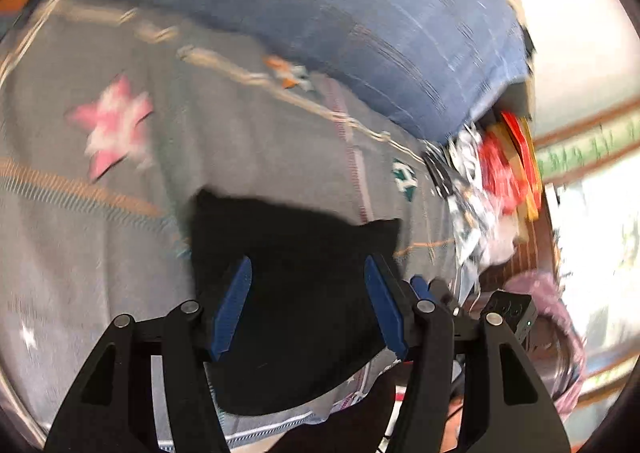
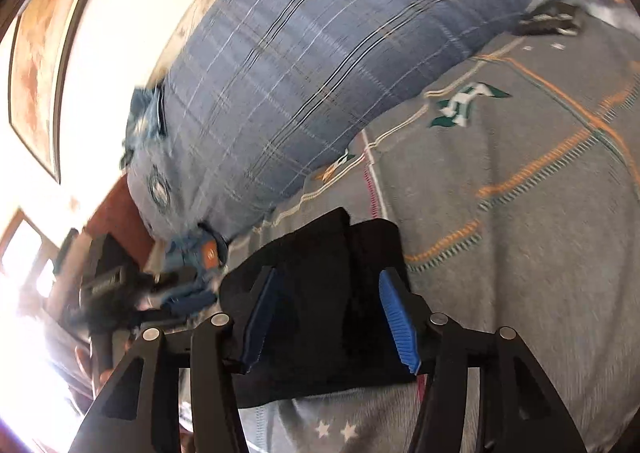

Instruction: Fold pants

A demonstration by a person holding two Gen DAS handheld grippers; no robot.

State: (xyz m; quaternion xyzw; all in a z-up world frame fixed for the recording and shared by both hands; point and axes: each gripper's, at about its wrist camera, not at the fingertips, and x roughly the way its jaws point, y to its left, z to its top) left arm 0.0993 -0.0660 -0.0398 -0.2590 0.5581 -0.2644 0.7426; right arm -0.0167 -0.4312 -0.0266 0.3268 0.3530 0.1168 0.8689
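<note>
Pants (image 1: 296, 293) lie folded on the bed (image 1: 100, 253); our left hand-held gripper (image 1: 308, 309) and right hand-held gripper (image 2: 332, 317) stand half open, gripping nothing, releasing the fold.

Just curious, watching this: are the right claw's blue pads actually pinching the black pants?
Apart. In the right wrist view the right gripper stands open, with dark cloth of the black pants showing between its two blue pads, neither visibly pressing it.
</note>
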